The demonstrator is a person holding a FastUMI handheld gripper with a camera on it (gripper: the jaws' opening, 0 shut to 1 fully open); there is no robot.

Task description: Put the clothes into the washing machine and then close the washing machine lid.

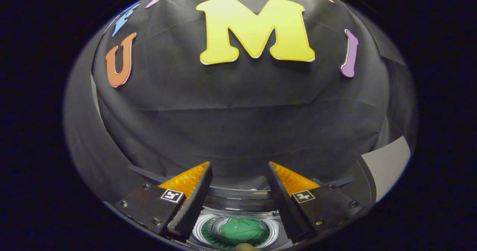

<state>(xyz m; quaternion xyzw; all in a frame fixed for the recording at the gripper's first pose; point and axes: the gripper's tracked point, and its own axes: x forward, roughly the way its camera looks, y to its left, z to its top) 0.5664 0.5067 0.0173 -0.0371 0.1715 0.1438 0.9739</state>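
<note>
Left finger (193,202): a ridged, saw-toothed inner face on a wedge-shaped body, with a dimpled, glossy panel along its outer back; it stands well apart from its partner.
Gripper (238,167): the fingers are spread wide and grasp nothing, with only air and the booth's wall between the tips.
Washing machine (238,202): a top-loader seen from above, below and between the fingers; its opening is a round, smooth, pale ring with a darker curved band behind it.
Drum (208,230): circular, with a perforated-looking wall that catches a green tint around the load (fine detail is too small to confirm).
Clothes (241,230): a green, soft, crumpled bundle lying inside the drum, low between the two finger bases and touching neither finger.
Right finger (283,202): mirrors the left, with the same toothed face and textured back.
Lid (387,165): probably the flat, pale grey panel with a dark curved edge standing beyond the right finger, apparently raised open.
Step in hand: judged to be closing the lid, since the garment is already in.
Doing it well: the fingers should approach the lid's free edge squarely, press on its rigid rim rather than pinch, and guide it down evenly so it seats over the ring without snagging cloth.
</note>
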